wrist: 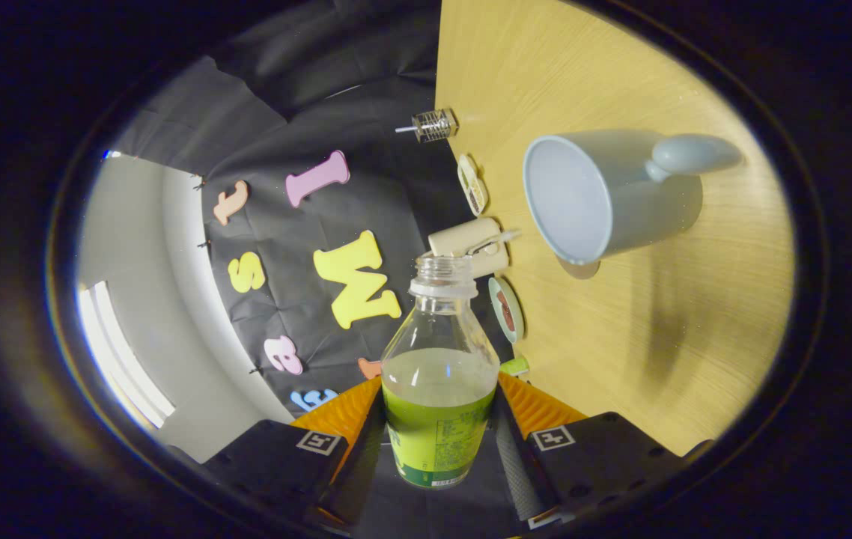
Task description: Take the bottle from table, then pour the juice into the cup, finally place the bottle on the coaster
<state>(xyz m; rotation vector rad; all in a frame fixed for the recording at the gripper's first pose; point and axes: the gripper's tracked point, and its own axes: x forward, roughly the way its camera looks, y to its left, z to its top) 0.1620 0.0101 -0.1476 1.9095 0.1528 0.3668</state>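
Observation:
My gripper [441, 408] is shut on a clear plastic bottle [439, 329], with both fingers pressing on its labelled lower body. The bottle has no cap and points straight ahead along the fingers. Green juice [437, 419] fills its lower part, up to about the fingertips. The wooden table [621, 337] appears rolled on its side, so the bottle lies roughly level with the tabletop. A pale blue cup [598, 195] with a handle stands on the table beyond and to the right of the bottle mouth, looking empty. A round green-rimmed coaster [507, 308] lies by the table edge, close to the bottle's neck.
A second round coaster [472, 183] with a cream rim lies farther along the table edge. A beige cylindrical object [467, 243] sits just beyond the bottle mouth. A small metal-and-glass jar [433, 125] stands at the far end of the edge.

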